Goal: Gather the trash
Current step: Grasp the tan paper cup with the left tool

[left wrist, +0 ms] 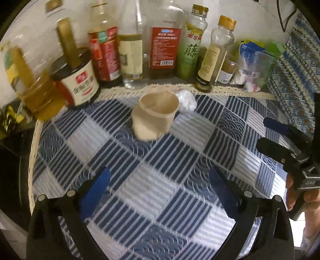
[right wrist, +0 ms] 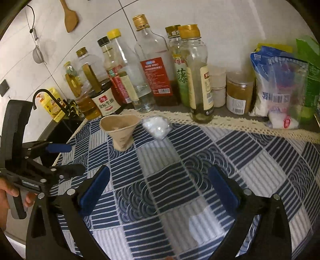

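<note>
Crumpled beige paper cup [left wrist: 155,116], upright but dented, on a blue-and-white patchwork-print tablecloth [left wrist: 152,180], with a wad of clear crinkled plastic wrap [left wrist: 186,100] just beside it toward the wall. Both pieces of trash near the cloth's cream lace edge [right wrist: 230,122], in front of a row of condiment bottles: a clear bottle with a red label [right wrist: 156,76], a green-labelled bottle with a gold cap [left wrist: 192,46], a dark-lidded jar with a cream label [right wrist: 105,100]. Left gripper [left wrist: 160,192] low over the cloth, blue-padded fingers [left wrist: 96,192] spread wide, nothing between them, cup straight ahead and well apart. Right gripper [right wrist: 158,190] likewise wide open and empty, aimed across the cloth with cup and wrap ahead to its left. Each gripper visible at the edge of the other's view, held in a bare hand [right wrist: 8,194]. Blue-and-clear plastic bags [right wrist: 280,86] of white granules at the right end of the counter. Wooden spatula [right wrist: 70,18] and small metal strainer [right wrist: 39,54] hanging on the white tiled wall. Some motion blur in the left wrist view.
</note>
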`<state>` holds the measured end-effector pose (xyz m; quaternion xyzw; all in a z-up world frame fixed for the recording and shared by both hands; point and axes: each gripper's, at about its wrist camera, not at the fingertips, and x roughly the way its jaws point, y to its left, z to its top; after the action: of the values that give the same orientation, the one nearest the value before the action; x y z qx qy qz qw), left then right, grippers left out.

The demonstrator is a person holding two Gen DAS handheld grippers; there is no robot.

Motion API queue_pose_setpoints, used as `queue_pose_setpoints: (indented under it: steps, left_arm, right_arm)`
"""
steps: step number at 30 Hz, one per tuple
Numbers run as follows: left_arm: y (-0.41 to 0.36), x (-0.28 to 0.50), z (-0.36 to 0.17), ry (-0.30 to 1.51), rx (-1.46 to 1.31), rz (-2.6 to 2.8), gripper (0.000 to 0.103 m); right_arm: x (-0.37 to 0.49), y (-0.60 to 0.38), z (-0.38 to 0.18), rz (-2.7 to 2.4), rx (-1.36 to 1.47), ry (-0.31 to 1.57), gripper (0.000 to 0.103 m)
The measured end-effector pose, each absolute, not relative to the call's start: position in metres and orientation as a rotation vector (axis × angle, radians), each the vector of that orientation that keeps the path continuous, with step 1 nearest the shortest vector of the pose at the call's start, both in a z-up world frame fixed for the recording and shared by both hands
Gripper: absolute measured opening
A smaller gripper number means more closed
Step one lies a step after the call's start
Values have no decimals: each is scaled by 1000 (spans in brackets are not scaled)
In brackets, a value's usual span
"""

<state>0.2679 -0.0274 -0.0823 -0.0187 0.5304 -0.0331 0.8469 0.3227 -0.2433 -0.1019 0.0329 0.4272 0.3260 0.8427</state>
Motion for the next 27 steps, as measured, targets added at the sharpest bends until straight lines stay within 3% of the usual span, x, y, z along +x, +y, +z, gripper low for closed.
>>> queue_pose_setpoints:
  steps: [27]
  left_arm:
    - [-23,373,-126,1141,75,1,95]
  right_arm:
    - [374,-240,-138,757,108,988,98]
